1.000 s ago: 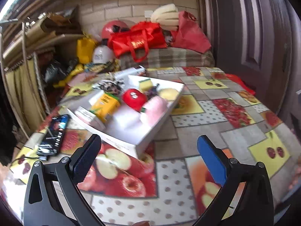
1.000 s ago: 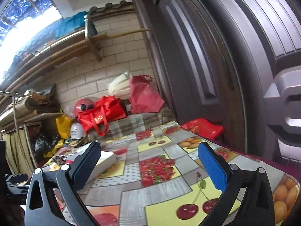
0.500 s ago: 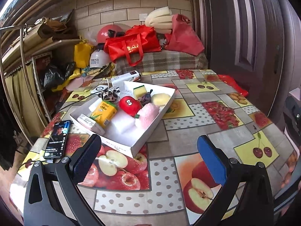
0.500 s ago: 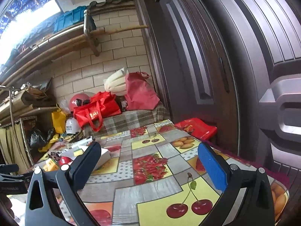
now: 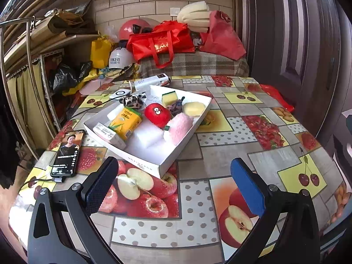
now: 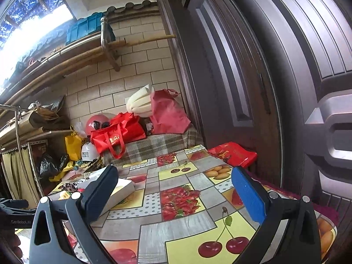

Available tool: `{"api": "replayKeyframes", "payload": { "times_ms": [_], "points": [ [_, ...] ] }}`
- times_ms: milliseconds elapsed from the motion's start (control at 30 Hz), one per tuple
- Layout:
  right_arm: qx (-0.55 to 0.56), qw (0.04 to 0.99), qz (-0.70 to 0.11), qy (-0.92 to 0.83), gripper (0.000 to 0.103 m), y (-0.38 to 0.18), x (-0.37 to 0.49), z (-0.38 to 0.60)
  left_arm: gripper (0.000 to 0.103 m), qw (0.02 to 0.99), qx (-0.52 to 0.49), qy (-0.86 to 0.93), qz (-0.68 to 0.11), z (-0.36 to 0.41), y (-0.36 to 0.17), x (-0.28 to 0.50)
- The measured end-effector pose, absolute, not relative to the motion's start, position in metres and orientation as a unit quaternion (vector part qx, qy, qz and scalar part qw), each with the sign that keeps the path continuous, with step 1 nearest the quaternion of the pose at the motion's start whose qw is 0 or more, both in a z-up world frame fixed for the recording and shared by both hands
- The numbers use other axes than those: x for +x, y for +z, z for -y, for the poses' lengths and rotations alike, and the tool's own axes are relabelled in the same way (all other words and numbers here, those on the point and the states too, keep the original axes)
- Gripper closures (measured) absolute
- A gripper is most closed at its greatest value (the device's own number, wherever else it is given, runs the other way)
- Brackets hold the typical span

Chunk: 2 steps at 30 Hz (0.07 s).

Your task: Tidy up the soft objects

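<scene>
The left gripper (image 5: 173, 180) hangs above a fruit-print tablecloth (image 5: 220, 171), its two fingers spread wide with nothing between them. Just beyond its tips sits a white box (image 5: 140, 165), set at an angle and open on top. Inside lie the soft things: a pink plush roll (image 5: 179, 125) near the right wall, a red plush toy (image 5: 157, 114) with googly eyes touching it, a white foam block (image 5: 147, 134) in front of both, a pale yellow sponge (image 5: 193, 108) and a green-topped sponge (image 5: 169, 96) at the far end, and a grey knitted piece (image 5: 176, 106) between them. A yellow juice carton (image 5: 125, 122) and a small white carton (image 5: 107, 134) lie at the box's left side, and a spotted scrunchie (image 5: 133, 100) lies at its far left rim. A phone (image 5: 67, 154) with a lit screen lies on the cloth left of the box, a cable plugged in.

The right gripper (image 6: 175, 189) is likewise wide apart and empty, held over the cloth near a dark door (image 6: 264, 66); the box's corner (image 6: 123, 189) shows behind its left finger. A red bag (image 6: 116, 134) rests on a plaid-covered bench (image 6: 158, 143) beyond the table.
</scene>
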State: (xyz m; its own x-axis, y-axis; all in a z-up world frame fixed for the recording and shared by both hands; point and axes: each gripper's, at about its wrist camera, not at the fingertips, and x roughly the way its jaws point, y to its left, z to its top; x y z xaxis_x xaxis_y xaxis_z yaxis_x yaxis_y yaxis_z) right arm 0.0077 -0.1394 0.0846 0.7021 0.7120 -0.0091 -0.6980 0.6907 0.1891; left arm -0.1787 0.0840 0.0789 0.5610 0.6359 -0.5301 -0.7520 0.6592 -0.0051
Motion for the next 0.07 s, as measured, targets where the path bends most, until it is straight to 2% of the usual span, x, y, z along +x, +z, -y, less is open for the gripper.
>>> {"api": "replayKeyframes", "payload": {
  "times_ms": [67],
  "points": [
    [0.085, 0.919, -0.043, 0.383, 0.000, 0.0839, 0.0085, 0.1390, 0.000, 0.876, -0.113, 0.395, -0.251, -0.0839, 0.0786, -0.1779]
  ]
}}
